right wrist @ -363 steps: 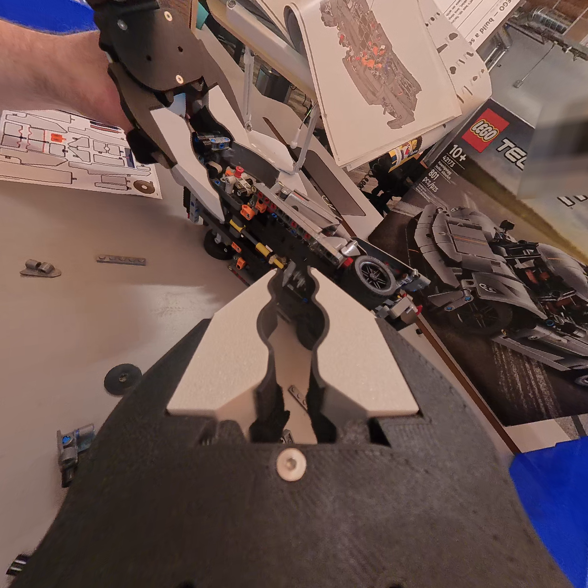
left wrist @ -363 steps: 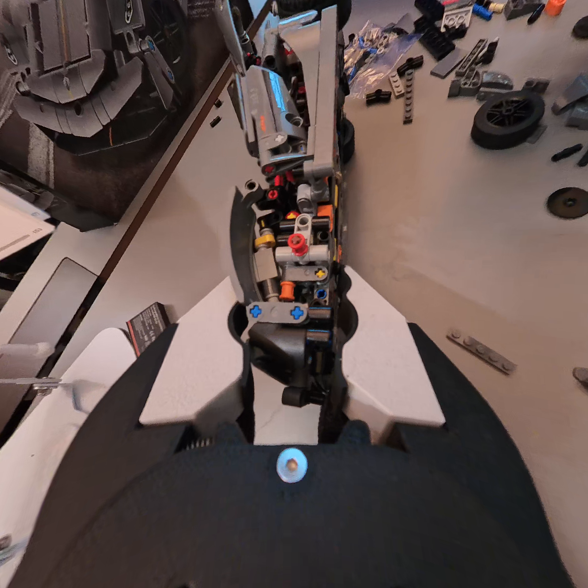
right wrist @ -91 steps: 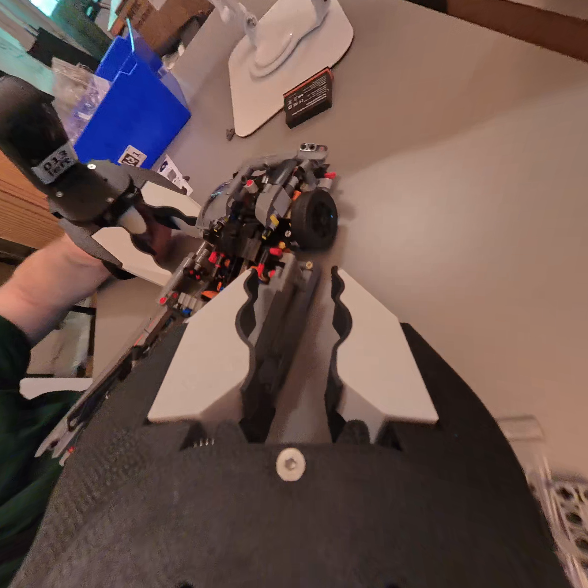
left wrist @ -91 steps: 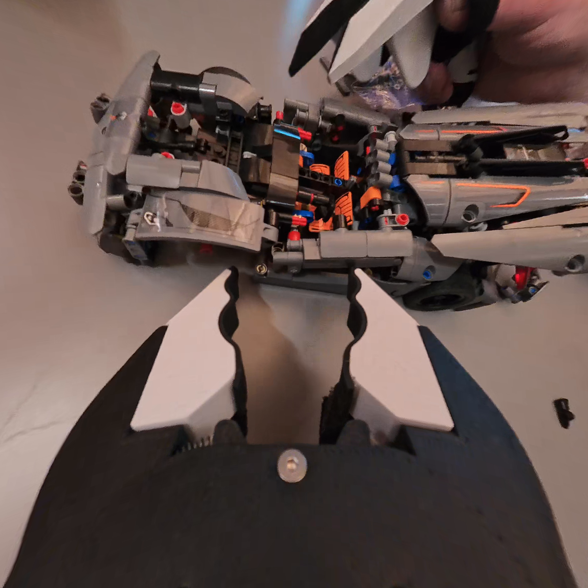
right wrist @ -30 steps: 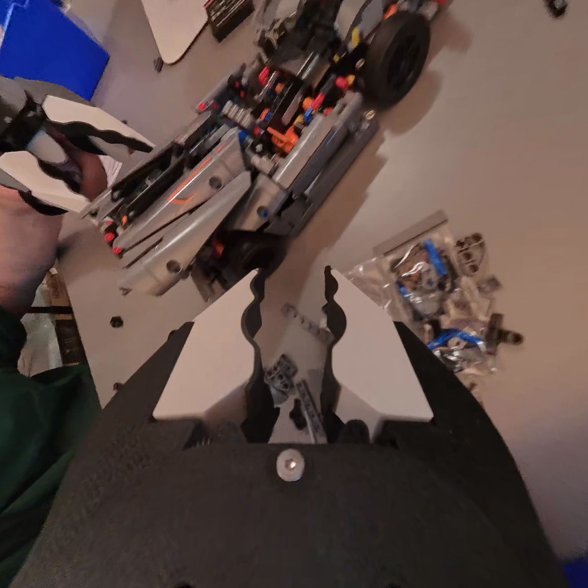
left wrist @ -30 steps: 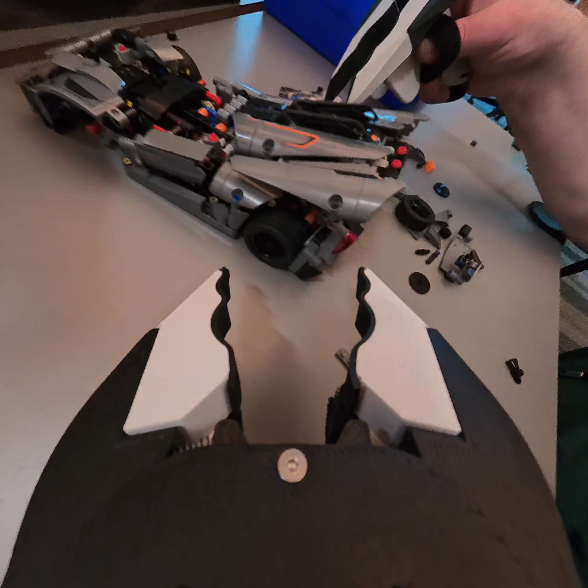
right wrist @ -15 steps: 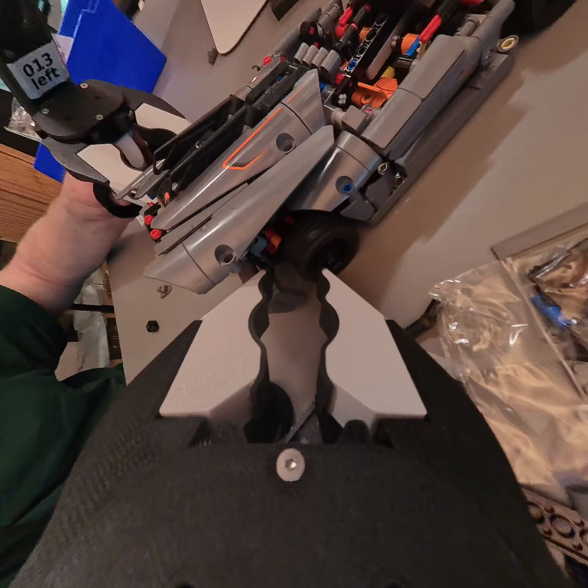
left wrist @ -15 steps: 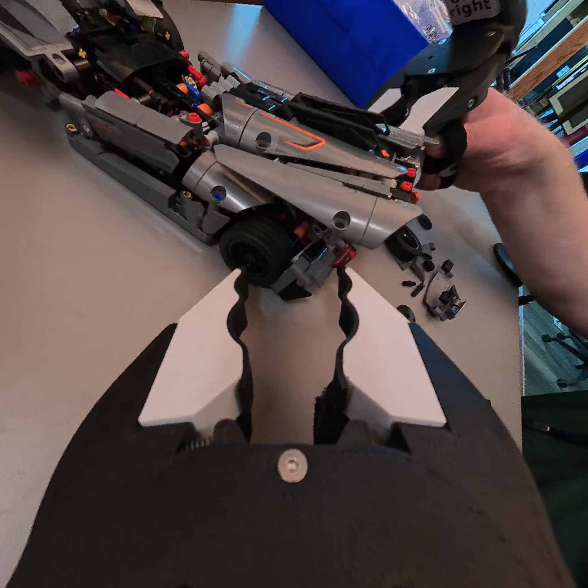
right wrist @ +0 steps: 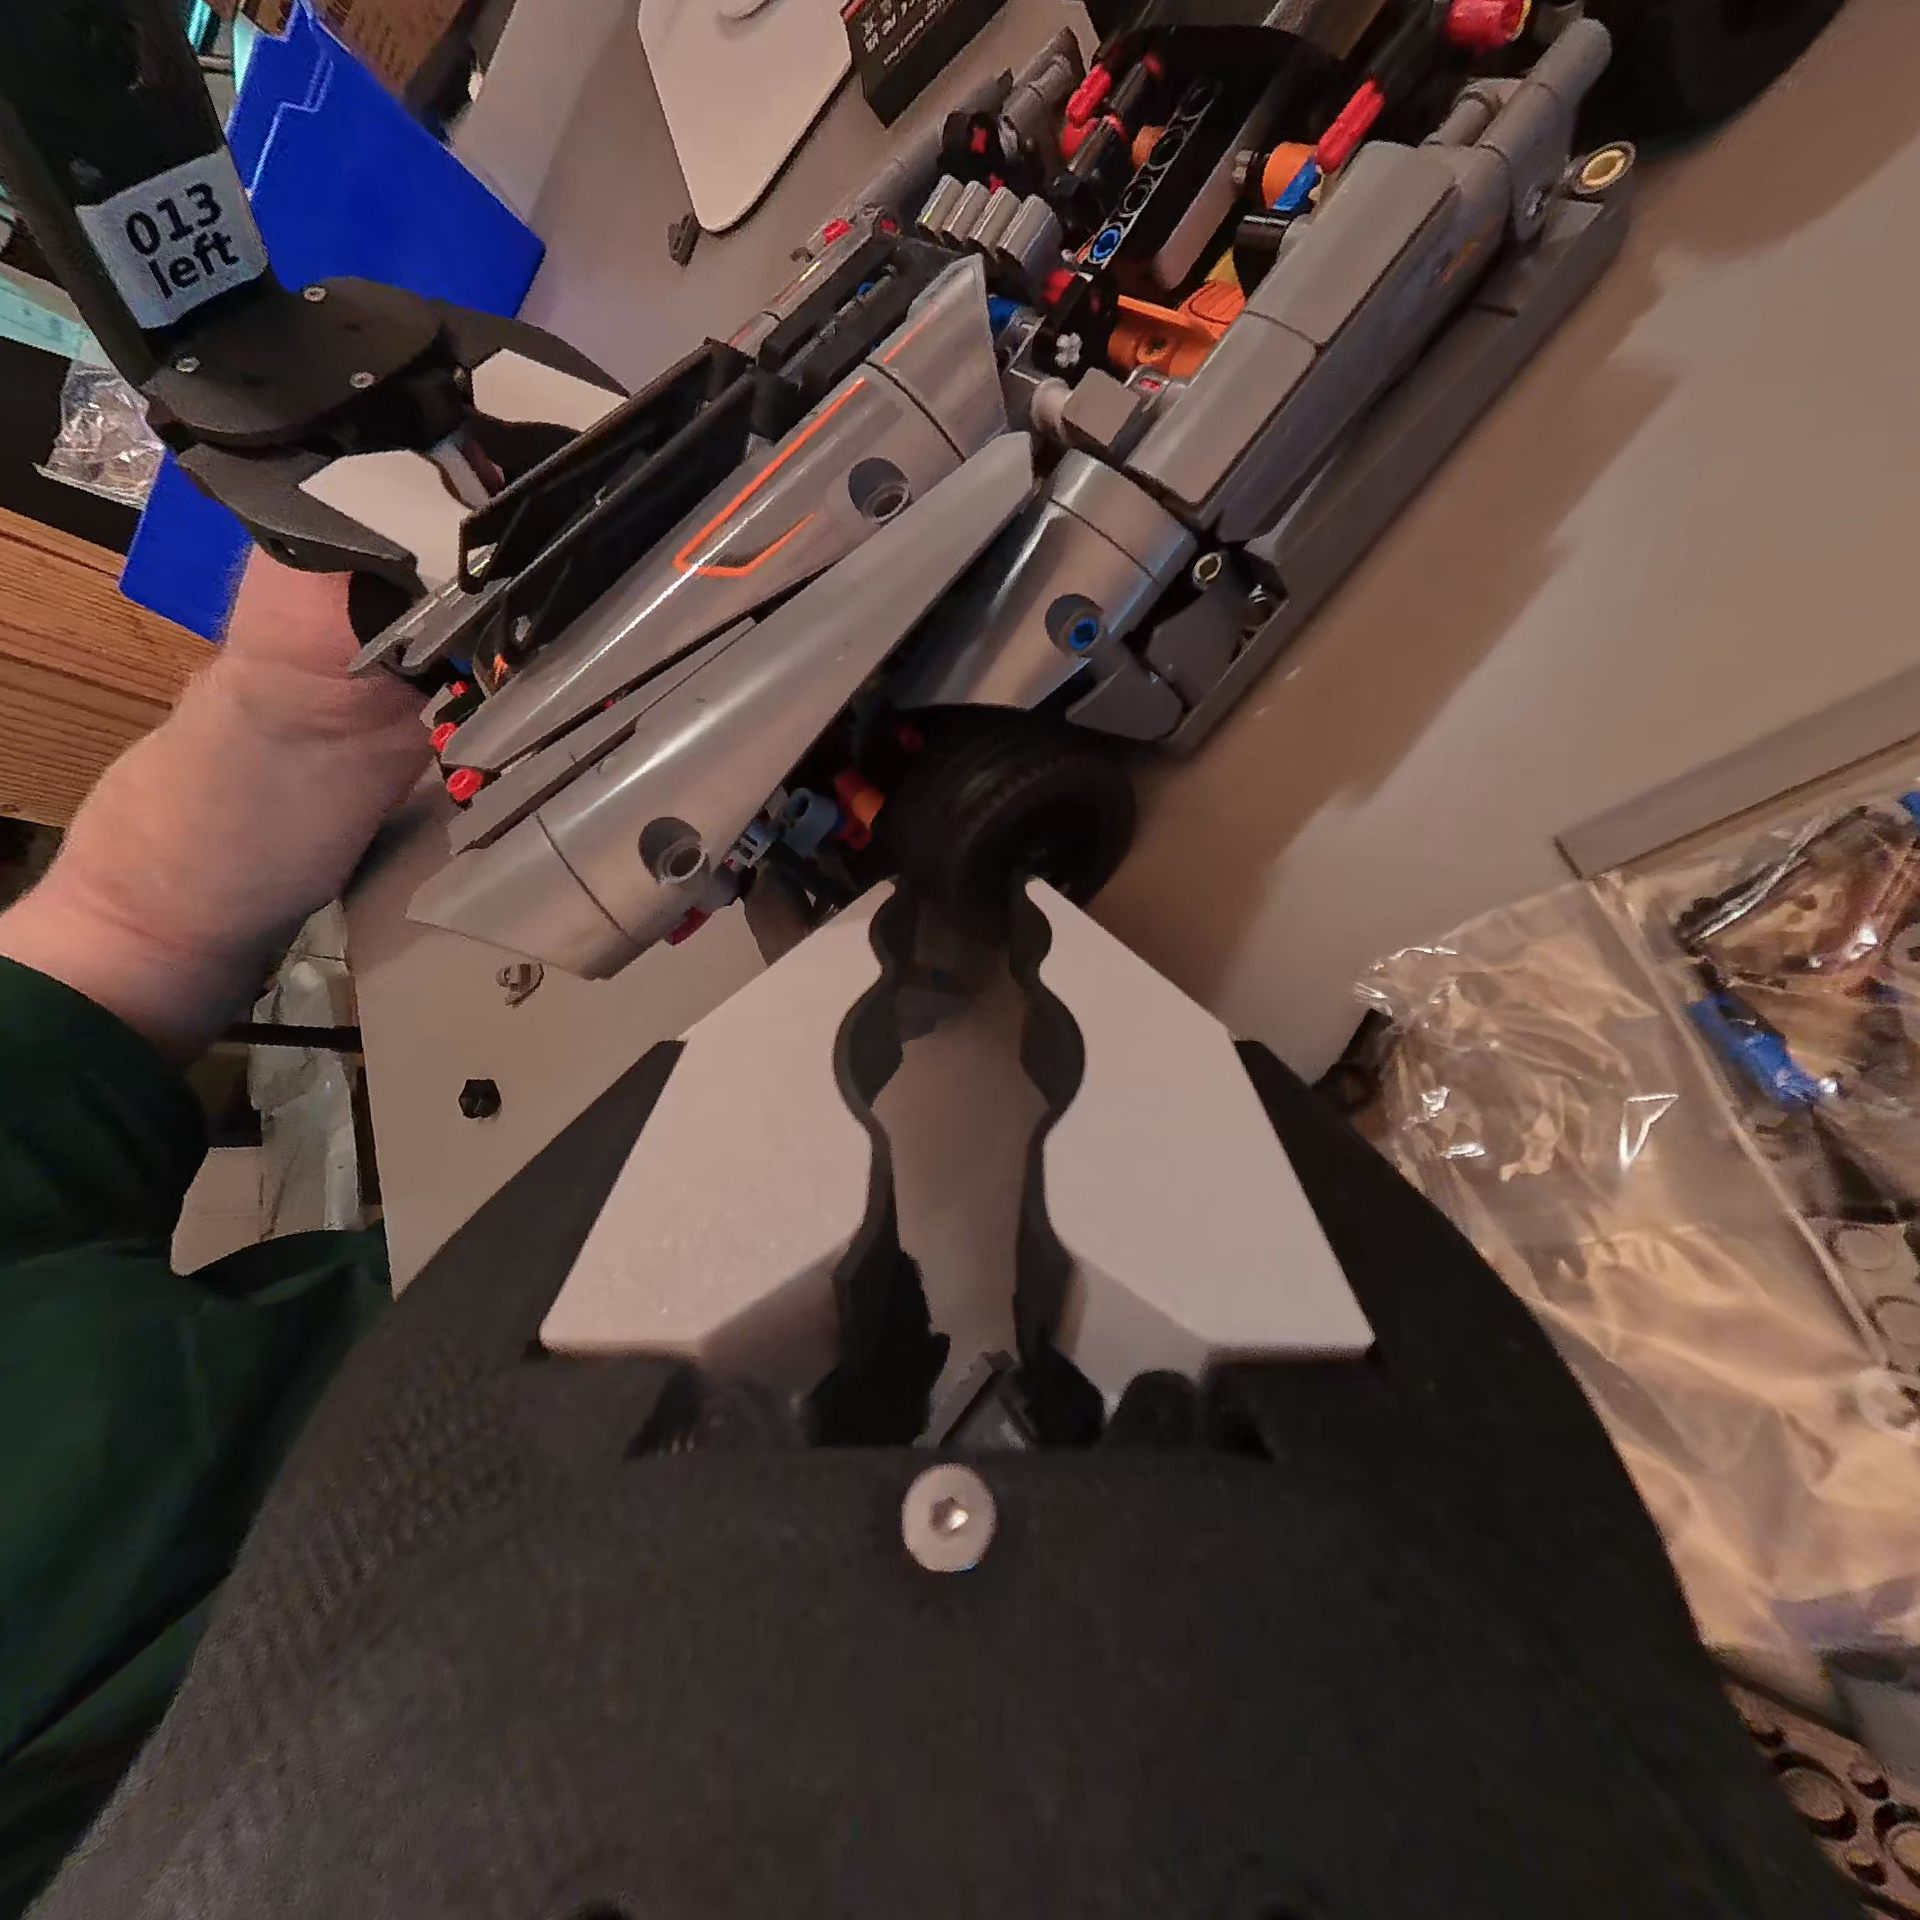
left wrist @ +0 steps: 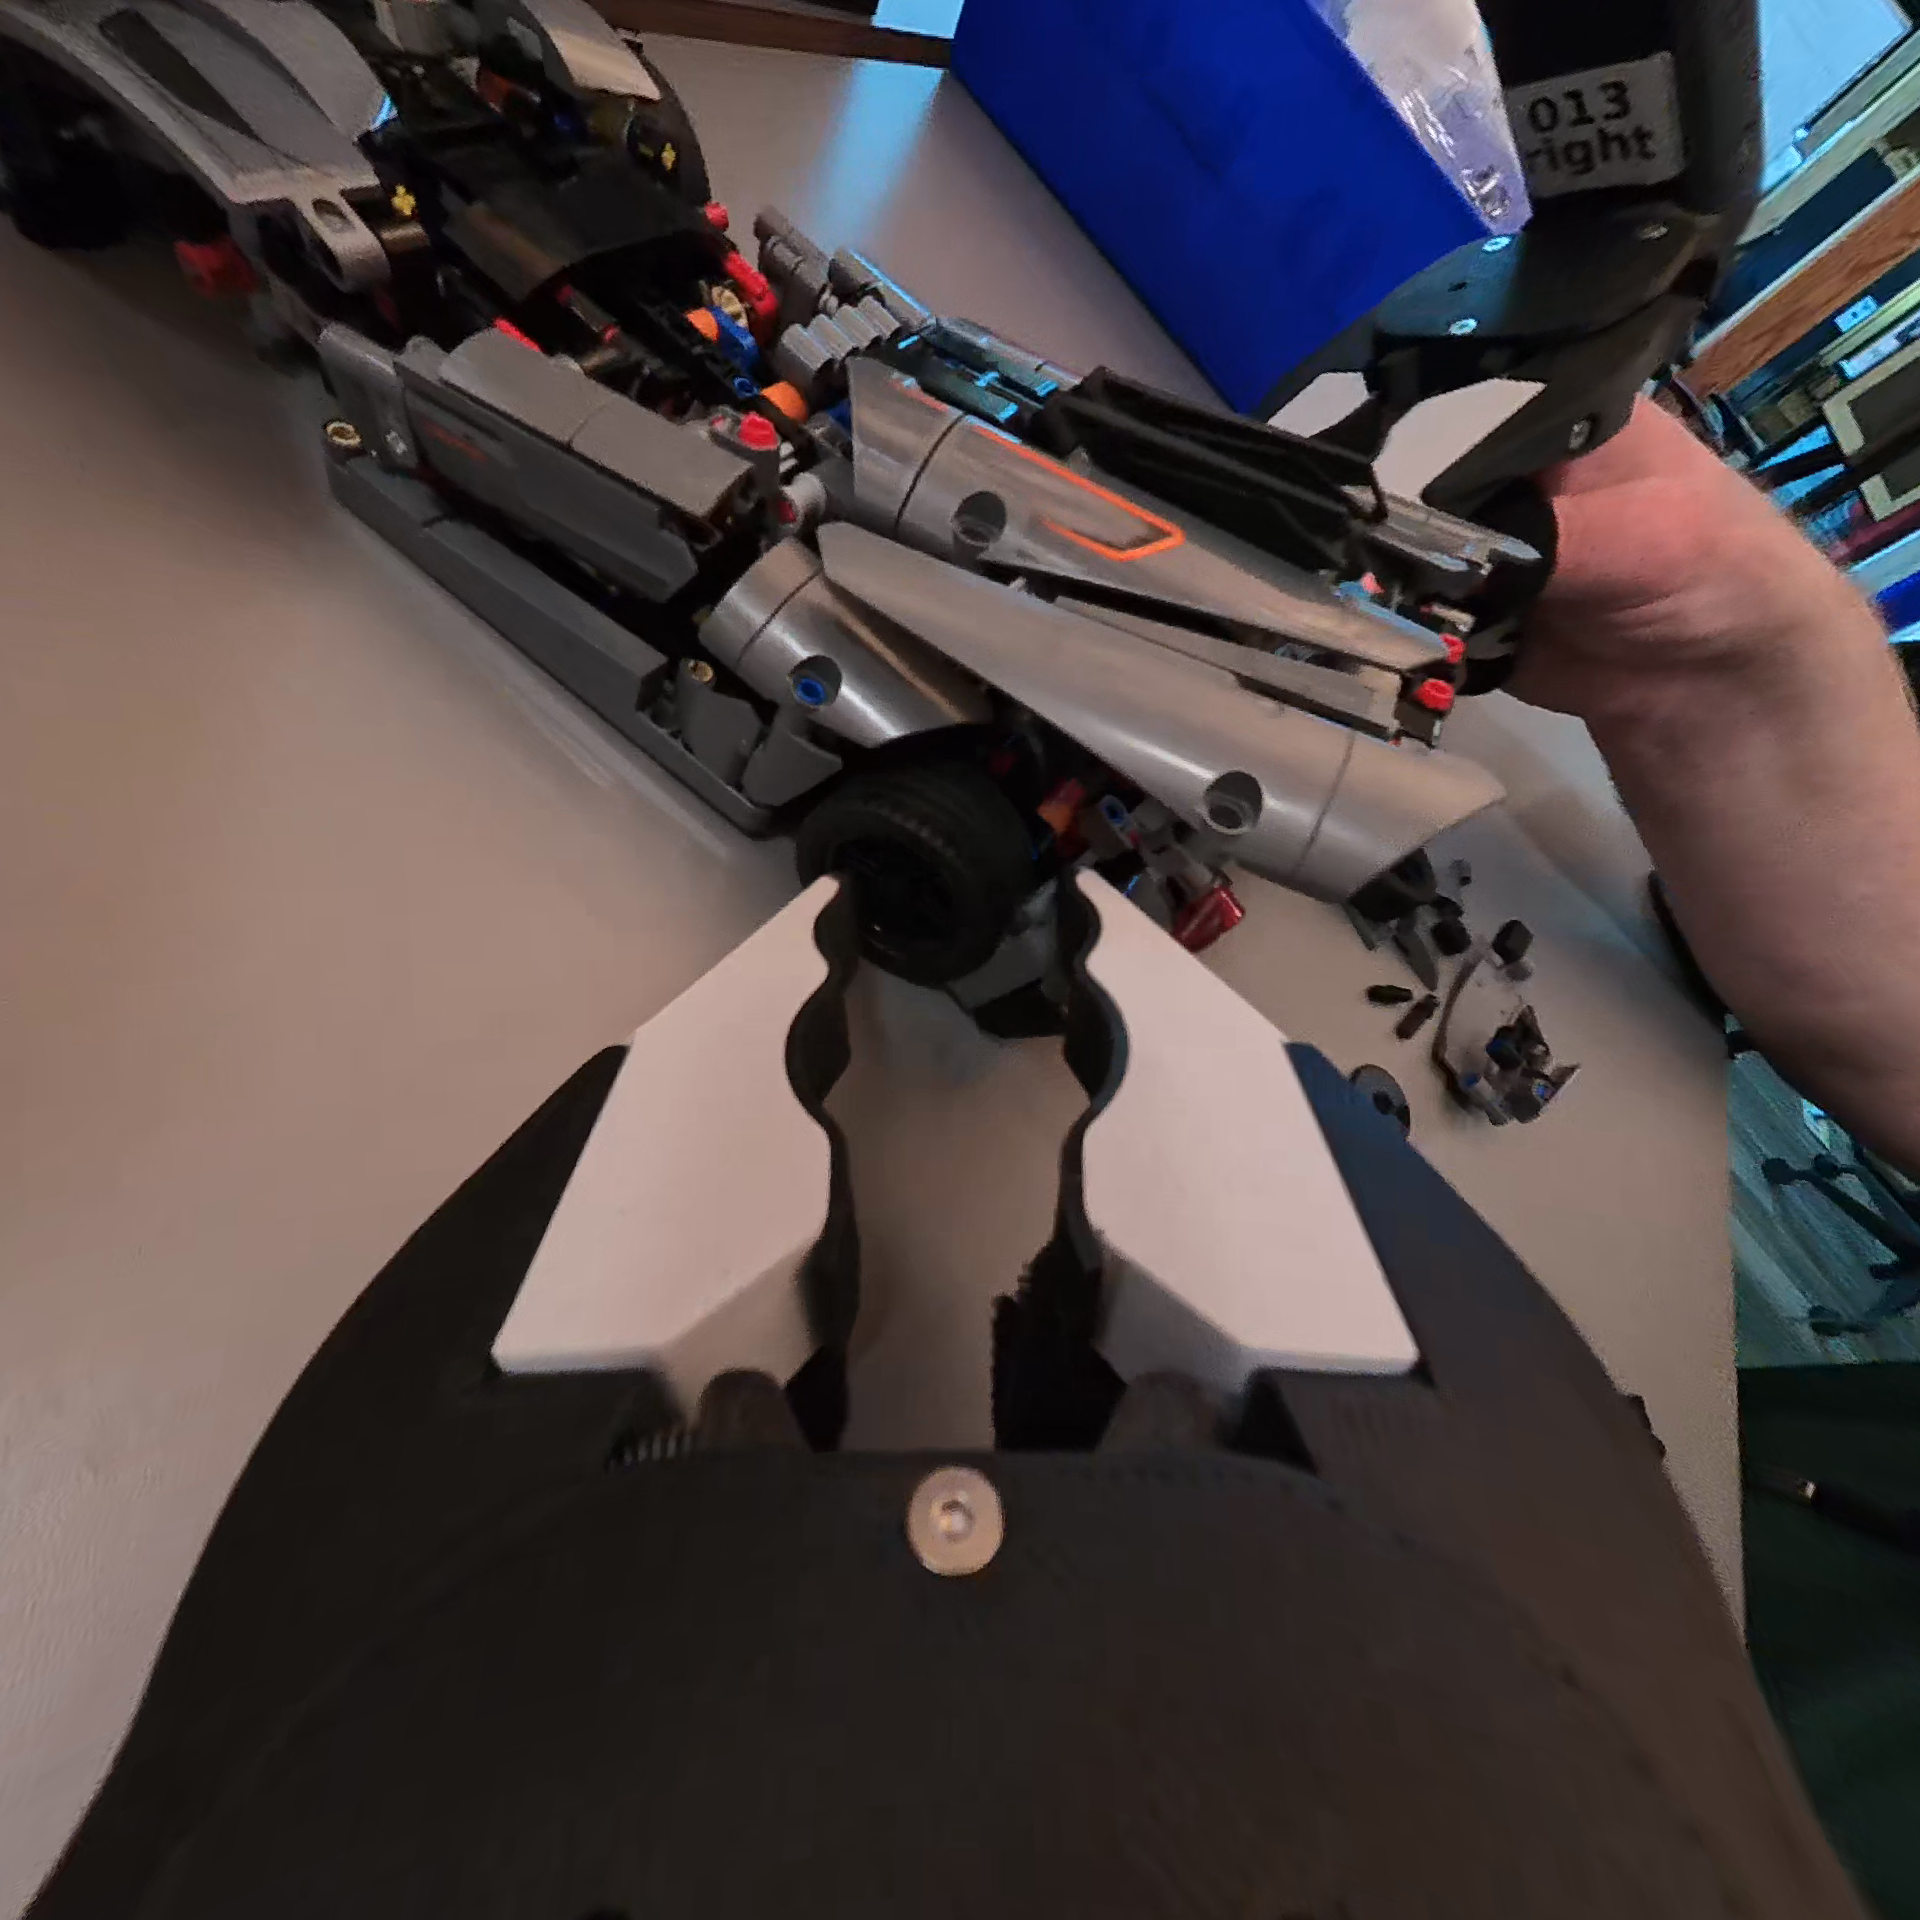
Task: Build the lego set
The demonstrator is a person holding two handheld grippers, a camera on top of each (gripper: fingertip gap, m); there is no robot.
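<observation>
The grey lego car [left wrist: 1039,665] lies on the table, nose to the upper left and tail to the right. My left gripper [left wrist: 953,894] is partly open, with its fingertips on either side of the car's black rear wheel [left wrist: 914,862]. In the right wrist view the car [right wrist: 779,582] points up and right. My right gripper [right wrist: 961,894] is nearly closed on a dark grey part under the other rear wheel [right wrist: 1018,800]. Each view shows the other gripper by the car's tail: the right one [left wrist: 1455,416] and the left one [right wrist: 416,436].
A blue bin [left wrist: 1195,156] stands behind the car. Loose small pieces [left wrist: 1475,1008] lie near the table's right edge. A clear bag of parts [right wrist: 1662,1143] lies right of my right gripper. A white stand base [right wrist: 748,94] and a small black piece [right wrist: 478,1096] are also on the table. The grippers' ends are close to 11 centimeters from one another.
Both grippers have moved in to the car's rear wheels from opposite sides and narrowed. Earlier the left gripper held the car on edge, then set it flat on the table.
</observation>
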